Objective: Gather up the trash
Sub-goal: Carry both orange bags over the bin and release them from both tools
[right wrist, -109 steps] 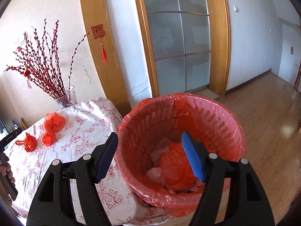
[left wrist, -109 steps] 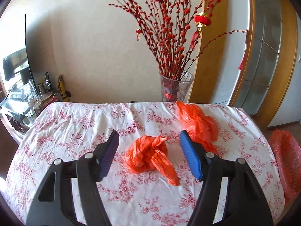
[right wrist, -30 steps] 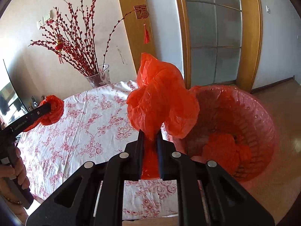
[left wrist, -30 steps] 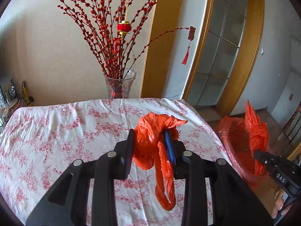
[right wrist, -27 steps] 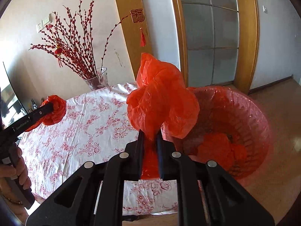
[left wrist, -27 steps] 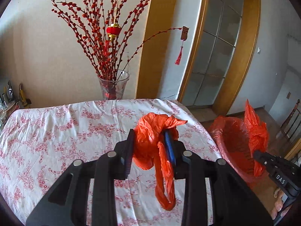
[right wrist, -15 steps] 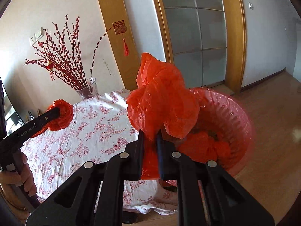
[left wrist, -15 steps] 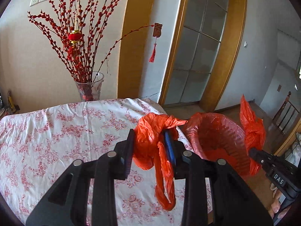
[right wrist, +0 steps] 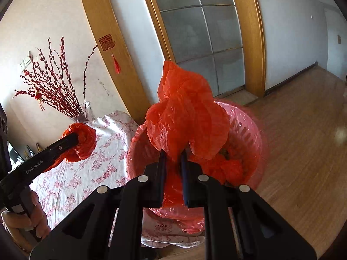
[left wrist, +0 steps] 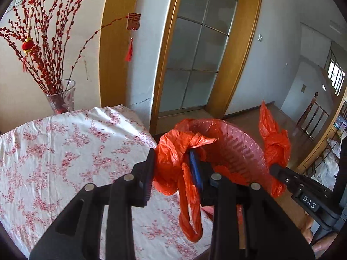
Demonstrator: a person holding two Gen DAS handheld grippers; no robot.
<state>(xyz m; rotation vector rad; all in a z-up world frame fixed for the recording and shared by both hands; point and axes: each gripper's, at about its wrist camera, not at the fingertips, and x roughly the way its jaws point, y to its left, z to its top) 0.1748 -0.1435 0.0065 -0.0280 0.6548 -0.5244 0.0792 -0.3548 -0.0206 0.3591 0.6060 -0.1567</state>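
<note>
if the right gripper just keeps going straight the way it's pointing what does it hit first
Probably the inside of the red-lined trash basket. The right gripper, shut on a crumpled orange plastic bag, aims down into its mouth, where other orange bags lie. Depth is hard to judge, so the near rim could come first.

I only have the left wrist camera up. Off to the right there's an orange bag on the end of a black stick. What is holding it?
Observer: The right gripper, clamped shut on the right-hand bag, just above the lined basket.
Operator: Is anything inside that basket?
Observer: Yes, crumpled orange plastic lies at the bottom.
Operator: And where is my own bag, seen from over there?
Observer: The left gripper holds the left-hand bag over the floral tablecloth, short of the basket.
</note>
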